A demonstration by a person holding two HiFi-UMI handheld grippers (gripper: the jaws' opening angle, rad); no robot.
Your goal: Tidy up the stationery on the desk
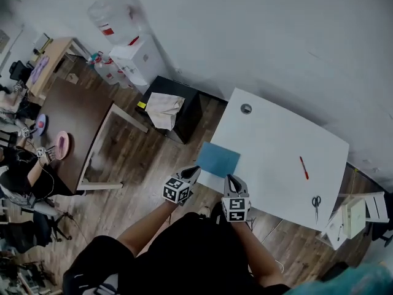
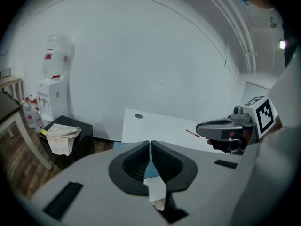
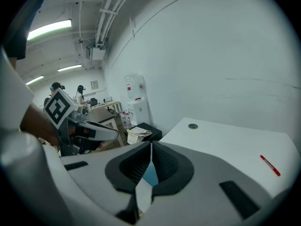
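On the white desk (image 1: 276,146) a blue notebook (image 1: 217,159) lies at the near left edge. A red pen (image 1: 304,168) rests toward the right, and scissors (image 1: 316,203) lie by the near right corner. My left gripper (image 1: 195,169) is shut and empty, just short of the notebook's near left corner. Beside it my right gripper (image 1: 229,178) is also shut and empty, at the notebook's near edge. In the left gripper view the closed jaws (image 2: 150,147) point at the desk, with the red pen (image 2: 192,133) beyond. The right gripper view shows shut jaws (image 3: 151,149) and the pen (image 3: 270,165).
A black cabinet (image 1: 184,100) with a crumpled cloth (image 1: 163,109) stands left of the desk. A water dispenser (image 1: 136,57) is behind it against the wall. A brown table (image 1: 80,128) and seated people are further left. White boxes (image 1: 353,217) sit on the floor at right.
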